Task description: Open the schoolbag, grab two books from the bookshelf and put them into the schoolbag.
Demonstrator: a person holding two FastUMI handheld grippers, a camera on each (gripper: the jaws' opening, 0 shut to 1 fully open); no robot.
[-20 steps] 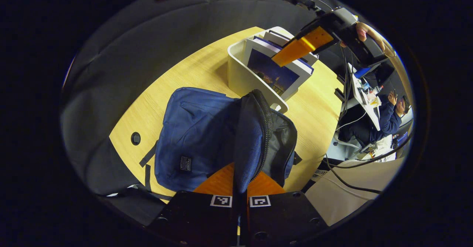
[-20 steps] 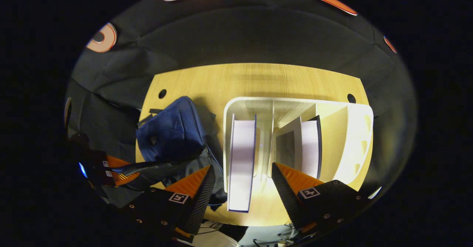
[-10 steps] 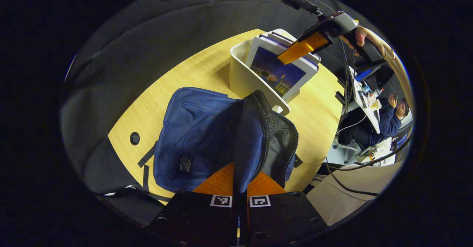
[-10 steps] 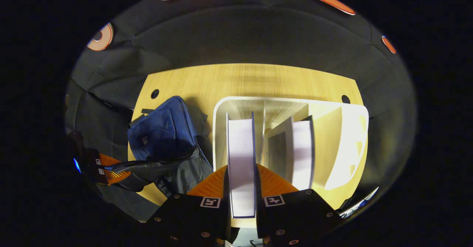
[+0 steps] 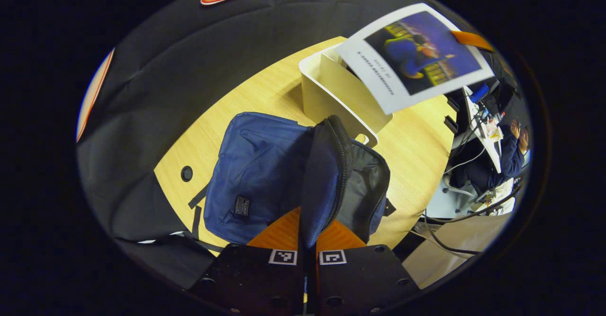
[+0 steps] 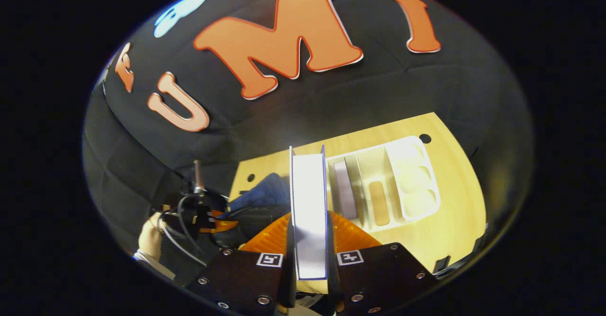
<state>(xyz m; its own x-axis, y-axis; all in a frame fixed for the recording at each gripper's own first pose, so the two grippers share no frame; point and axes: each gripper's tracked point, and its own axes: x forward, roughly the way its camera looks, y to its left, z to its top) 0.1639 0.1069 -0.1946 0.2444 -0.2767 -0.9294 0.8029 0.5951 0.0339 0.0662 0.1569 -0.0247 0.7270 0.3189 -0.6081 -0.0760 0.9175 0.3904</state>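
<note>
A blue schoolbag [image 5: 258, 174] lies on the wooden table with its top unzipped and its dark lining showing. My left gripper [image 5: 307, 240] is shut on the raised edge of the bag's flap [image 5: 322, 174], holding the mouth wide. My right gripper [image 6: 308, 254] is shut on a thick book [image 6: 308, 212], seen edge-on between its fingers. In the left gripper view that book [image 5: 414, 53] hangs in the air above the white bookshelf [image 5: 338, 93], cover showing. Another book [image 6: 345, 195] stands in the bookshelf [image 6: 402, 183]. The schoolbag [image 6: 265, 195] is partly hidden behind the held book.
The wooden table [image 5: 255, 89] has a round cable hole [image 5: 186, 173] left of the bag. A hand [image 6: 150, 235] holds the left gripper at the lower left of the right gripper view. A person [image 5: 502, 160] sits at a desk beyond the table's right edge, with cables nearby.
My right gripper closed on the book in the bookshelf and has lifted it clear, high above the shelf. My left gripper has kept its hold on the bag's flap.
</note>
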